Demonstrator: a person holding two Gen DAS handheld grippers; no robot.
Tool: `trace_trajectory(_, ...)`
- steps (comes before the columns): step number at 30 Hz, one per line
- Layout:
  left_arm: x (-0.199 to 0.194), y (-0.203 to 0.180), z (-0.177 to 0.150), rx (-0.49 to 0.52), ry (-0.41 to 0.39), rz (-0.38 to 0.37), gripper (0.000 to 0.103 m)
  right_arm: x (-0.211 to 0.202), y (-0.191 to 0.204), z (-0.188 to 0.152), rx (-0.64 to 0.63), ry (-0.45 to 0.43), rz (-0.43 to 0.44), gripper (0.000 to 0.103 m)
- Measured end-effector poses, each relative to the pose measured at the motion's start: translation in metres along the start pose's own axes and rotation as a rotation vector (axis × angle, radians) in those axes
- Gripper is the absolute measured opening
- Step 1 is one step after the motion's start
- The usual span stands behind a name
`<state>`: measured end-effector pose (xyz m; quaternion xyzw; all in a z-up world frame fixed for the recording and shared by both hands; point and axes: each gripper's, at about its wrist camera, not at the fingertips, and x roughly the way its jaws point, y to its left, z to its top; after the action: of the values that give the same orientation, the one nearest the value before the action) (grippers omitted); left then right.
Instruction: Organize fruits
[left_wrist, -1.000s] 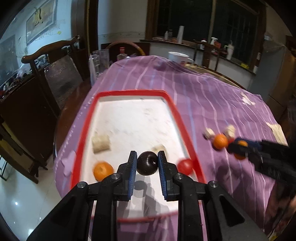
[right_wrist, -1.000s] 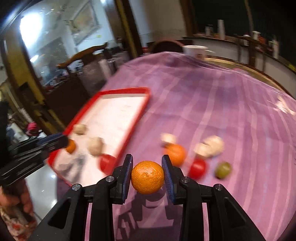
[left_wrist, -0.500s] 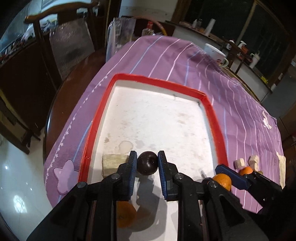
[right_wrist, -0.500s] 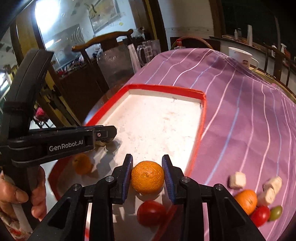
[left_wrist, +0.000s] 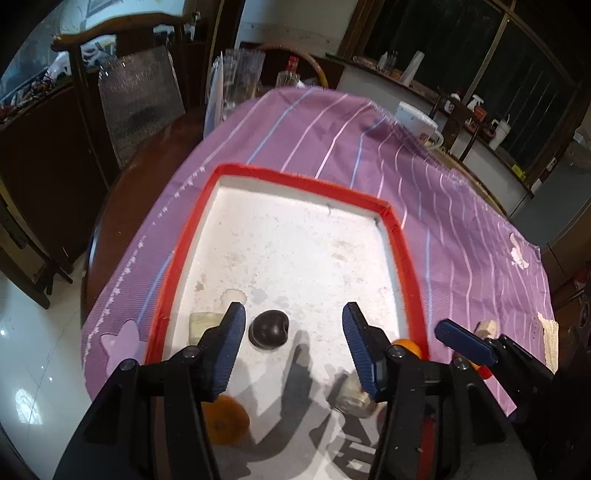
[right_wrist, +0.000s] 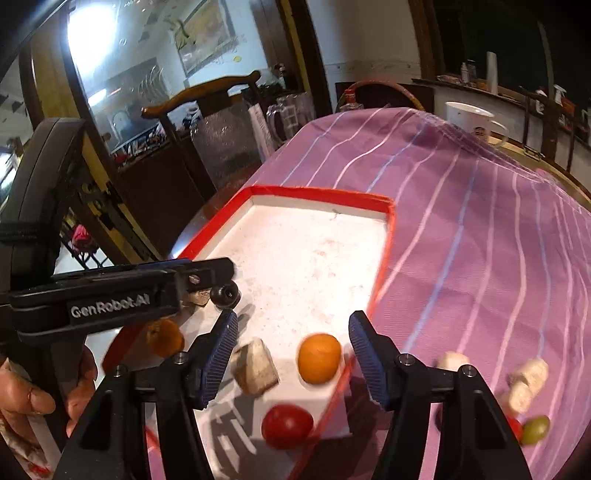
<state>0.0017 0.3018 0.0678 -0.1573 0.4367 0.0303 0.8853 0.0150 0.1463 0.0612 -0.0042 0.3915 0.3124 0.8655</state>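
A white tray with a red rim (left_wrist: 402, 243) lies on the purple striped cloth. My left gripper (left_wrist: 293, 328) is open above it, and a dark plum (left_wrist: 268, 329) lies on the tray floor between the fingers, near the left one. My right gripper (right_wrist: 291, 345) is open too, with an orange (right_wrist: 319, 358) lying free on the tray between its fingers. Also in the tray are a second orange (right_wrist: 164, 338), a red tomato (right_wrist: 287, 425) and pale chunks (right_wrist: 255, 366). The left gripper shows in the right wrist view (right_wrist: 207, 280) over the plum (right_wrist: 224, 292).
On the cloth right of the tray lie pale chunks (right_wrist: 528, 376), a green grape (right_wrist: 535, 429) and a red fruit (right_wrist: 515, 424). A white mug (left_wrist: 415, 120) stands at the far end. A wooden chair (left_wrist: 140, 92) and glassware (left_wrist: 236, 85) stand beyond the table's left edge.
Both grippers have opened. The plum and the orange have been let go and now lie on the tray floor.
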Motion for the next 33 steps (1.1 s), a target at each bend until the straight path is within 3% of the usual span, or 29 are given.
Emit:
trace_trajectory(3, -0.024, -0.007, -0.005, 0.006, -0.056, 0.002, 0.055, -0.026, -0.018, -0.009, 0.132, 0.028, 0.075, 0.068)
trace_trajectory(7, -0.059, -0.021, -0.019, 0.034, -0.136, -0.023, 0.060, -0.068, -0.052, -0.047, 0.433, 0.086, 0.296, 0.068)
trace_trajectory(12, -0.090, -0.043, -0.037, 0.093, -0.213, 0.003, 0.061, -0.110, -0.073, -0.098, 0.617, 0.149, 0.464, 0.069)
trace_trajectory(15, -0.104, -0.056, -0.044, 0.113, -0.237, -0.003, 0.061, -0.135, -0.094, -0.126, 0.727, 0.175, 0.535, 0.069)
trace_trajectory(19, -0.127, -0.080, -0.055, 0.148, -0.281, -0.037, 0.061, -0.173, -0.125, -0.151, 0.835, 0.148, 0.563, 0.069)
trace_trajectory(21, -0.135, -0.093, -0.058, 0.164, -0.299, -0.057, 0.061, -0.196, -0.143, -0.155, 0.841, 0.105, 0.521, 0.069)
trace_trajectory(25, -0.154, -0.123, -0.065, 0.191, -0.321, -0.117, 0.061, -0.250, -0.173, -0.159, 0.811, -0.008, 0.338, 0.069)
trace_trajectory(30, -0.210, -0.157, -0.064, 0.246, -0.416, -0.224, 0.061, -0.340, -0.192, -0.146, 0.743, -0.174, 0.124, 0.069)
trace_trajectory(33, -0.247, -0.175, -0.058, 0.295, -0.444, -0.274, 0.061, -0.387, -0.188, -0.134, 0.676, -0.194, -0.002, 0.069)
